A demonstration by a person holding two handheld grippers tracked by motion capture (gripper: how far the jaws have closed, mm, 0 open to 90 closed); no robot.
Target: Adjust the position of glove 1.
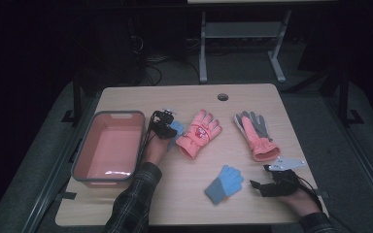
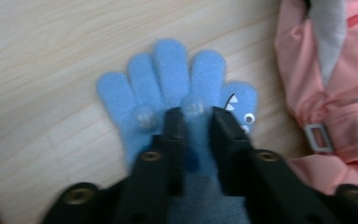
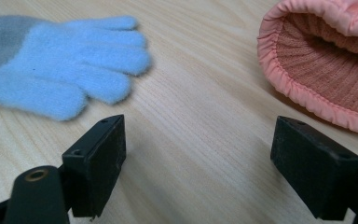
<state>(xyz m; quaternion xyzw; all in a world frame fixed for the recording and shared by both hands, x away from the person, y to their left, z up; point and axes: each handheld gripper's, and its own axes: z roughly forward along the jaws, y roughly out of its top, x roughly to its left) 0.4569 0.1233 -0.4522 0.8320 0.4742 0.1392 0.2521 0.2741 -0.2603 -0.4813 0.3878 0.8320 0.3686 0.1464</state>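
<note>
A small blue knit glove [image 2: 168, 70] with a little face on its thumb lies flat on the wooden table, beside a pink ski glove [image 2: 326, 112]. My left gripper [image 2: 196, 114] is shut on it, pinching a fold of its palm between the jaws. From above, that gripper [image 1: 167, 127] sits between the bin and the pink glove [image 1: 199, 133], with the blue glove [image 1: 178, 127] peeking out under it. A second blue glove [image 1: 225, 183] lies near the front. My right gripper [image 3: 198, 154] rests open on bare wood, just right of it [image 3: 65, 60].
A pink bin [image 1: 119, 115] with a grey rim stands at the table's left. A second pink-and-grey ski glove [image 1: 255, 133] lies right of centre, its cuff [image 3: 326, 65] just beyond my right gripper [image 1: 255, 187]. A cable hole [image 1: 222, 96] marks the far edge.
</note>
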